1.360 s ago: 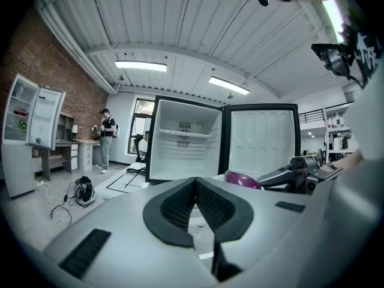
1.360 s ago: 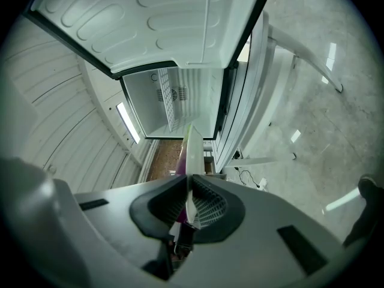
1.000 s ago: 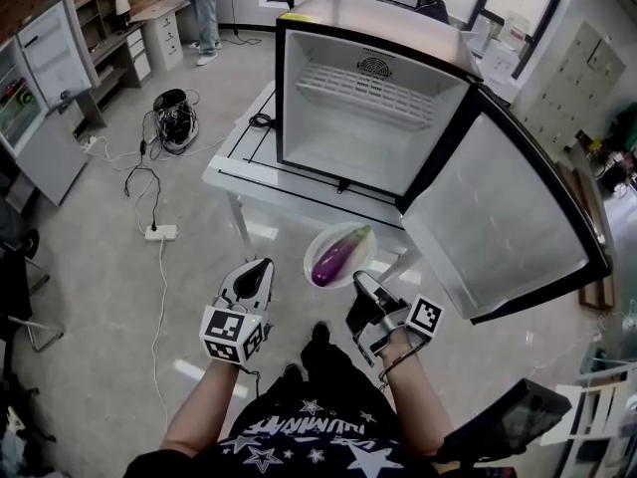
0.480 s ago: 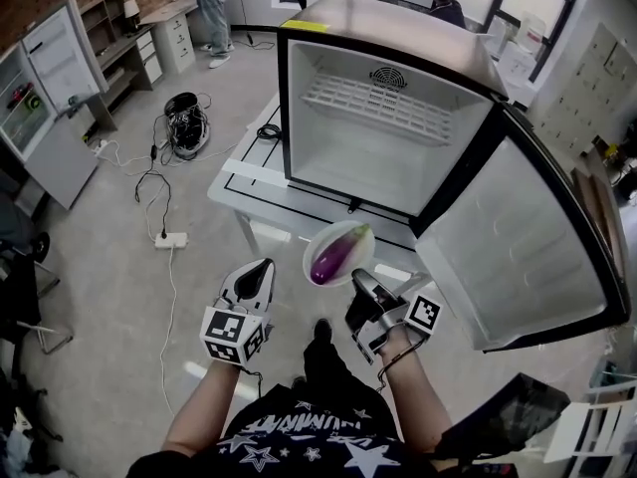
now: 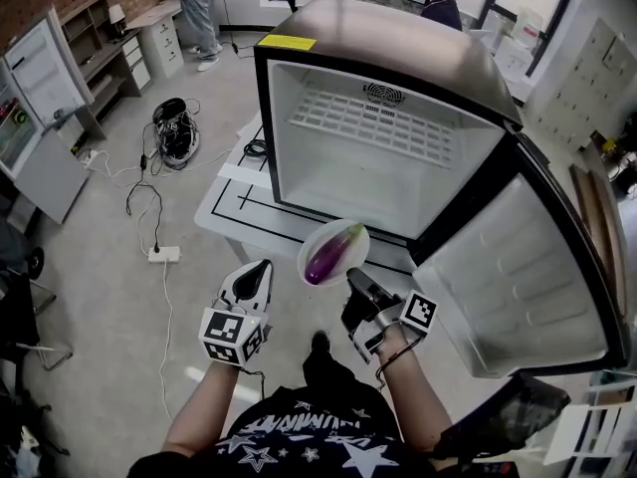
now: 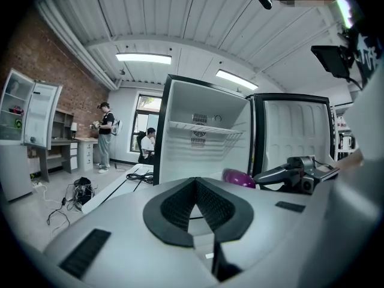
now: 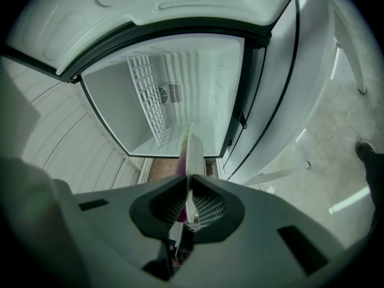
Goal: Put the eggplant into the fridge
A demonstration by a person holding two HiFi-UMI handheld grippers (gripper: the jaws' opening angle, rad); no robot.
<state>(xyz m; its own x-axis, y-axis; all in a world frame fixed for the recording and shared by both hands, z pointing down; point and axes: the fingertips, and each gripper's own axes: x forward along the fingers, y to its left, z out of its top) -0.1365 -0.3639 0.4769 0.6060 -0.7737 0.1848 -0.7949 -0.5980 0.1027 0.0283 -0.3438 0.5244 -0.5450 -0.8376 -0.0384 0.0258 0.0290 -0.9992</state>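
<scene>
Concrete floor (image 5: 90, 297), lab room, people standing at desks at the back. White table (image 5: 231, 205) carries the fridge (image 5: 398, 43). Its door (image 5: 518, 277) is swung wide open to the right. Inside is bare white, with one wire shelf (image 5: 373, 122) high up. Power strip (image 5: 163, 255) and cables lie on the floor to the left.

Right gripper (image 5: 351, 276): clenched on the near rim of a white plate (image 5: 318, 235). The right gripper view shows the plate edge-on (image 7: 192, 152), pinched between the pads at the jaw tips (image 7: 188, 180). The plate is held roughly level.

Eggplant (image 5: 331, 257): purple, green stem end pointing up-right toward the fridge, lying on the plate. In the head view it sits just below the fridge's lower front edge, over the table edge, outside the compartment. Not in the fridge yet. The left gripper view shows it as a purple lump (image 6: 239, 177) in front of the open compartment, beside the right gripper (image 6: 288, 173).

Left gripper (image 5: 262, 267): jaws closed pad to pad (image 6: 194, 180), nothing between them. It is held in the air to the left of the plate, clear of it, pointing toward the table.
</scene>
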